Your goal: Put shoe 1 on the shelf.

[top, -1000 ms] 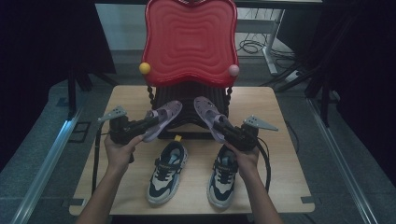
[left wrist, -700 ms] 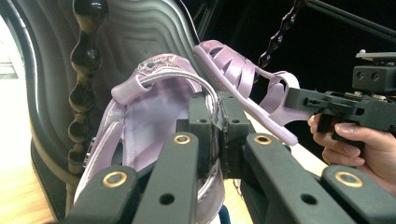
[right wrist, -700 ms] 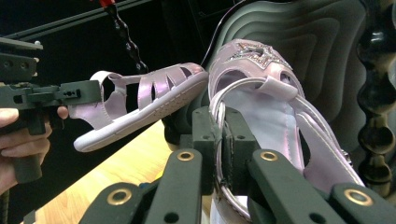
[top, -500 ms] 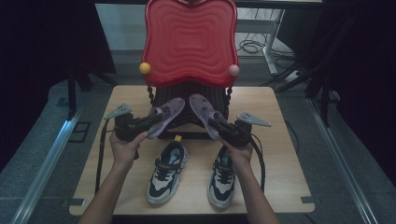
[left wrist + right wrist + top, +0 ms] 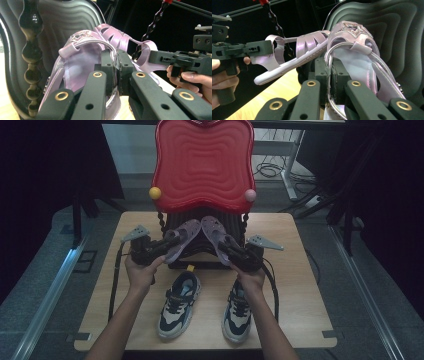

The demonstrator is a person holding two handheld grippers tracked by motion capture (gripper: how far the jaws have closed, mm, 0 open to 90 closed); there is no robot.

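High view: we've got two purple sandals up in the air, toes nearly meeting in front of the dark seat of the red-backed chair (image 5: 202, 165) at the far side of the bench (image 5: 300, 285).
Left tool (image 5: 169, 243): clamped tight on the left sandal (image 5: 182, 237), pinching the thin heel strap. We reckon that's the easiest bit to nip, since the sole is too wide.
Right tool (image 5: 226, 246): same deal, closed on the right sandal (image 5: 216, 232) by its back strap.
Left gripper view: jaws nearly together with the lilac strap between them, sandal toe pointing away toward the chair's ribbed seat (image 5: 62, 22).
Right gripper view: mirror picture, strap squeezed between the jaws, the other sandal hanging from the far tool on the left.
Why toes forward: looks to us like the pair is meant to go toe-first onto the chair seat, side by side.
Sneakers (image 5: 180, 302): a dark and white pair sits on the near half of the bench, untouched, probably waiting their turn.
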